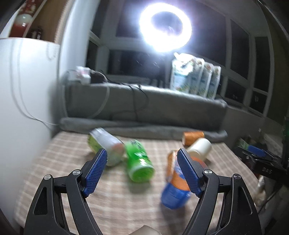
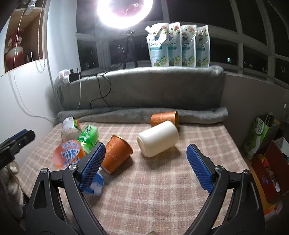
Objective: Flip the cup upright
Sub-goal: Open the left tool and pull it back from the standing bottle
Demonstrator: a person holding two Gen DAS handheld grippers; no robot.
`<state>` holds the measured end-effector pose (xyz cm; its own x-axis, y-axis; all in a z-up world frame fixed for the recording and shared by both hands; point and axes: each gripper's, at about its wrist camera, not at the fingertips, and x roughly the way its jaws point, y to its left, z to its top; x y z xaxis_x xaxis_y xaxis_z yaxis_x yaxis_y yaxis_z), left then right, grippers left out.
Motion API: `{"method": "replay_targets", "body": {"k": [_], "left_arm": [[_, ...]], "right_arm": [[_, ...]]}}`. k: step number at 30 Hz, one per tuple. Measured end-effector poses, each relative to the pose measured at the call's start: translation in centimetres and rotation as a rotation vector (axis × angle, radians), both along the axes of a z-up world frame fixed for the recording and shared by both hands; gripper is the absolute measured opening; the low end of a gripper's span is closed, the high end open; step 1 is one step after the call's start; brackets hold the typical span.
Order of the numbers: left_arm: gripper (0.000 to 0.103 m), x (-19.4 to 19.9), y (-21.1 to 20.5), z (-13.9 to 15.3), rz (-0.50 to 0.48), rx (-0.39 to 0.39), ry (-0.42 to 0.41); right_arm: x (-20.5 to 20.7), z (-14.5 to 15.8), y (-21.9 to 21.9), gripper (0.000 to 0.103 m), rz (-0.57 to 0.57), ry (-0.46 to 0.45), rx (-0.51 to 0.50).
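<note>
Several cups lie on their sides on the checked cloth [image 2: 162, 189]. A white cup [image 2: 158, 138] lies in the middle, with a copper cup [image 2: 117, 153] to its left and another copper cup [image 2: 164, 117] behind it. An orange and blue cup [image 2: 67, 153] lies at the left, also in the left wrist view [image 1: 178, 182]. A green cup [image 1: 139, 160] and a white-green cup [image 1: 106, 146] lie further left. My right gripper [image 2: 146, 167] is open and empty above the cloth, in front of the white cup. My left gripper [image 1: 142, 170] is open and empty, near the green and the orange-blue cups.
A grey cushion [image 2: 140, 86] and a rolled grey blanket [image 2: 144, 113] border the far side. A white wall [image 1: 21, 108] stands at the left. Pouches [image 2: 178, 44] and a ring light [image 2: 124, 10] stand behind. Bags and boxes [image 2: 265, 144] sit at the right.
</note>
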<state>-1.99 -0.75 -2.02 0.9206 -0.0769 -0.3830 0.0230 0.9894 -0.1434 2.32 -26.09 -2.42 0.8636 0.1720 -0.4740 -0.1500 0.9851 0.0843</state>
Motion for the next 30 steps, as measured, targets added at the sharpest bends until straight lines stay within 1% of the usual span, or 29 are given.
{"method": "replay_targets", "body": {"k": [3, 7, 10, 12, 15, 23, 30], "left_arm": [[0.081, -0.3, 0.7, 0.6, 0.047, 0.017, -0.036], [0.083, -0.9, 1.2, 1.3, 0.101, 0.056, -0.091], [0.085, -1.2, 1.3, 1.5, 0.118, 0.08, -0.117], [0.085, -1.3, 1.3, 1.6, 0.109, 0.071, -0.116], [0.085, -1.3, 1.3, 1.6, 0.098, 0.058, -0.108], [0.085, -1.6, 1.3, 1.7, 0.09, 0.033, -0.104], [0.086, -1.6, 1.1, 1.7, 0.082, 0.033, -0.099]], "right_arm": [[-0.1, 0.5, -0.1, 0.099, -0.028, -0.025, 0.003], [-0.4, 1.1, 0.2, 0.099, -0.073, -0.068, -0.027], [-0.7, 1.5, 0.4, 0.099, -0.101, -0.096, -0.052], [-0.9, 1.7, 0.6, 0.1, -0.109, -0.105, -0.059], [-1.0, 1.8, 0.7, 0.103, -0.11, -0.11, -0.054], [-1.4, 2.2, 0.4, 0.103, -0.127, -0.127, -0.043], [-1.4, 2.2, 0.4, 0.103, -0.129, -0.128, -0.043]]}}
